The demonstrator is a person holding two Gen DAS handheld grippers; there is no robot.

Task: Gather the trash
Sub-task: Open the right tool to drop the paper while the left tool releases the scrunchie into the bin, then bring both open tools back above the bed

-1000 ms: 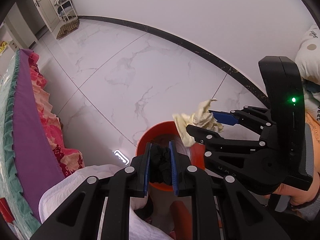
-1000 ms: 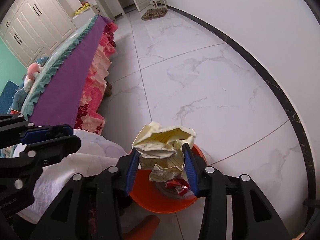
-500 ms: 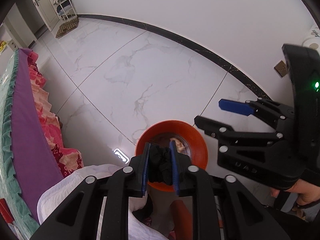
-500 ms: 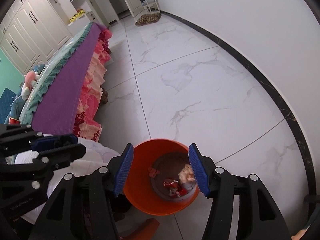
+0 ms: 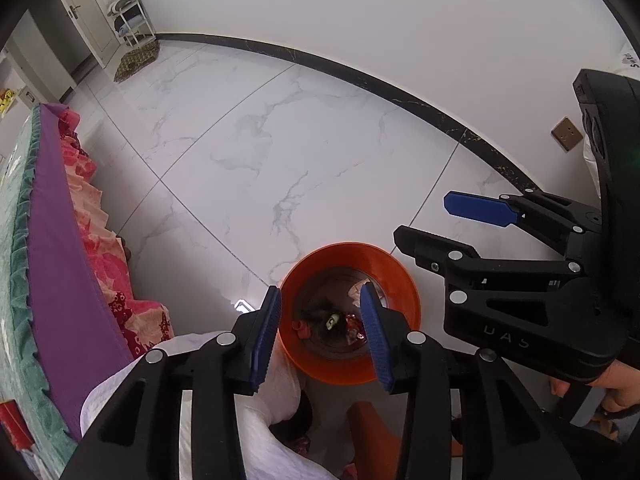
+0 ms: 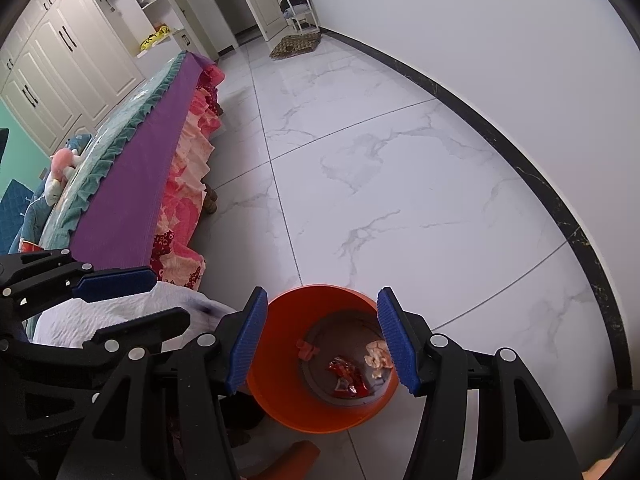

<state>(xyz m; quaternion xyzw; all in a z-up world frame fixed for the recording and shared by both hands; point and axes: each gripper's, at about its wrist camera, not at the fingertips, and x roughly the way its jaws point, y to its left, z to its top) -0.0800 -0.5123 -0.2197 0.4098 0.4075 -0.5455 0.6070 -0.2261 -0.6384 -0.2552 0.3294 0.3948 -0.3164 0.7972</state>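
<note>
An orange bin [image 5: 408,288] [image 6: 280,396] stands on the white marble floor. Inside lie a black wad [image 5: 316,314], a red wrapper [image 6: 347,372], a crumpled pale paper [image 6: 376,358] and a small pink scrap [image 6: 306,350]. My left gripper [image 5: 320,326] is open and empty, right above the bin's mouth. My right gripper [image 6: 320,336] is open and empty above the bin too; it shows at the right of the left wrist view [image 5: 424,220].
A bed [image 6: 132,168] with purple sheet and pink floral skirt runs along the left. A white quilted cloth [image 5: 132,392] hangs near the bin. A dark skirting line [image 6: 560,208] edges the wall on the right. Wardrobes and a door stand far back.
The right gripper opened and dropped the yellow crumpled paper into the bin. Then the left gripper opened and dropped the black wad into the bin.
</note>
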